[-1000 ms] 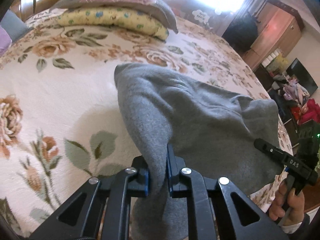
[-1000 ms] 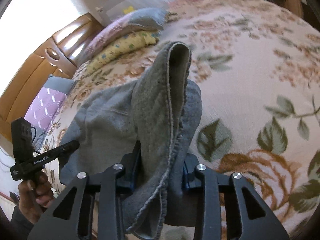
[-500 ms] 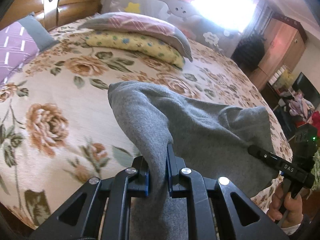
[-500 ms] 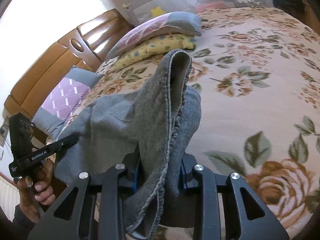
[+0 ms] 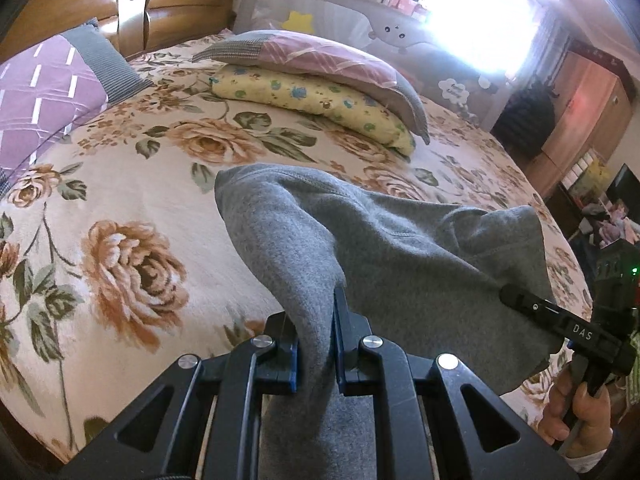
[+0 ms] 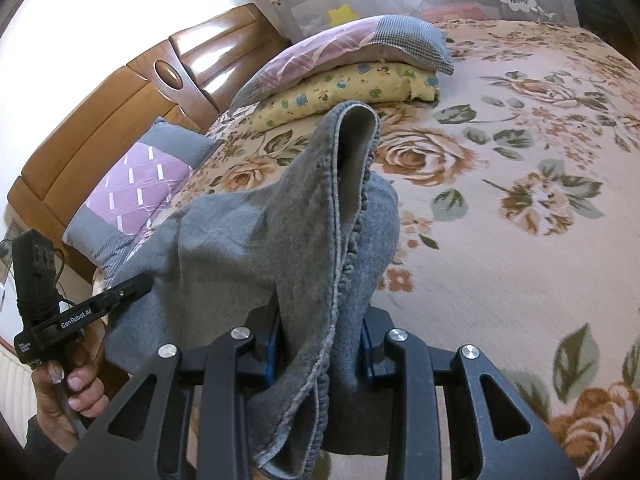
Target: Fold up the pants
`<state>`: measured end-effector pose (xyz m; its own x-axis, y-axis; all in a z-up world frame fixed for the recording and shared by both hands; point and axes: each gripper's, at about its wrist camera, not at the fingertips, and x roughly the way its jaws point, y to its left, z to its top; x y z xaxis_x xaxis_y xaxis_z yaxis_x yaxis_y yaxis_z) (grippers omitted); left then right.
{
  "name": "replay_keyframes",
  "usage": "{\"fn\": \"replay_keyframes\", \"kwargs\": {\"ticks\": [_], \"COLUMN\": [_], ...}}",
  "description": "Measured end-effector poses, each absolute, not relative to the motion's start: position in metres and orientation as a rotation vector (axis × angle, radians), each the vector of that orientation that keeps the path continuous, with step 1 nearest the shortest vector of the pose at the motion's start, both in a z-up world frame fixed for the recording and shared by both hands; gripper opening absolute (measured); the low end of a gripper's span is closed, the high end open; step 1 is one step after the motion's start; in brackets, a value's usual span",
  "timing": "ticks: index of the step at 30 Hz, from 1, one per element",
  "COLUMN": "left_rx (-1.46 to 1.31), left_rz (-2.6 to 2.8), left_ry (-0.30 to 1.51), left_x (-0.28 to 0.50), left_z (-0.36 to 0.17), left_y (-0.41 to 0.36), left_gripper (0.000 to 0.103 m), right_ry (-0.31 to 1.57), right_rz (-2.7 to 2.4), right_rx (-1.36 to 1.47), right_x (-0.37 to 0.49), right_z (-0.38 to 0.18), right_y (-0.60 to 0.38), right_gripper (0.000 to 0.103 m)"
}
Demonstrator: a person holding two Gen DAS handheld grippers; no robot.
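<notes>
The grey pants (image 5: 400, 256) are up in the air over the floral bedspread (image 5: 132, 200), left gripper (image 5: 316, 344) and right gripper (image 6: 316, 344) each pinched tight on a bunch of fabric. Looks like the carry-and-spread step, so next I'd lower them flat onto the bed before any fold.

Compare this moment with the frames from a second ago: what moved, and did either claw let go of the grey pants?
Both views tilted up and back: the headboard and purple pillow came into sight, so the grey pants look raised off the floral bedspread. Neither let go: left claw and right claw stay shut on the fabric, stretched between them. The stacked pillows did not move.
</notes>
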<state>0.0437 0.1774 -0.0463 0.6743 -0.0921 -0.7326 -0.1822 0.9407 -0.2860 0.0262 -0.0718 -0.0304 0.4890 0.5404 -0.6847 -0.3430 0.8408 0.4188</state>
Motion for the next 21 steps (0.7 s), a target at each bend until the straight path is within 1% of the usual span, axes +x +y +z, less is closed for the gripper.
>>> {"fn": "replay_keyframes", "kwargs": {"ticks": [4, 9, 10, 11, 12, 13, 15, 16, 18, 19, 20, 21], "left_rx": [-0.349, -0.358, -0.350, -0.337, -0.330, -0.332, -0.337, -0.337, -0.331, -0.331, -0.335, -0.344], "left_rz": [0.039, 0.038, 0.044, 0.046, 0.054, 0.054, 0.040, 0.035, 0.023, 0.019, 0.017, 0.011], "left_ry": [0.857, 0.926, 0.934, 0.947, 0.958, 0.965, 0.976, 0.976, 0.966, 0.964, 0.961, 0.960], "left_x": [0.049, 0.049, 0.048, 0.046, 0.044, 0.042, 0.037, 0.035, 0.030, 0.030, 0.030, 0.029], "left_z": [-0.055, -0.086, -0.091, -0.098, -0.103, -0.106, -0.116, -0.119, -0.125, -0.127, -0.131, -0.134], "left_y": [0.179, 0.177, 0.177, 0.175, 0.175, 0.176, 0.179, 0.181, 0.185, 0.186, 0.189, 0.192], "left_gripper": [0.012, 0.012, 0.013, 0.014, 0.020, 0.022, 0.026, 0.028, 0.037, 0.040, 0.045, 0.046], "right_ry": [0.930, 0.992, 1.021, 1.061, 1.082, 1.107, 1.092, 1.071, 1.061, 1.060, 1.051, 1.043], "right_rz": [0.533, 0.502, 0.494, 0.472, 0.454, 0.419, 0.355, 0.350, 0.344, 0.345, 0.344, 0.342], "right_rx": [0.250, 0.260, 0.260, 0.251, 0.230, 0.182, 0.094, 0.073, 0.058, 0.061, 0.049, 0.037], "right_x": [0.032, 0.037, 0.039, 0.042, 0.044, 0.045, 0.045, 0.044, 0.044, 0.045, 0.045, 0.046], "right_z": [-0.039, -0.063, -0.070, -0.080, -0.086, -0.093, -0.099, -0.100, -0.105, -0.107, -0.111, -0.113], "right_y": [-0.071, -0.078, -0.078, -0.079, -0.078, -0.076, -0.076, -0.077, -0.079, -0.081, -0.082, -0.083], "right_gripper": [0.032, 0.032, 0.034, 0.038, 0.050, 0.067, 0.084, 0.089, 0.093, 0.094, 0.096, 0.100]}}
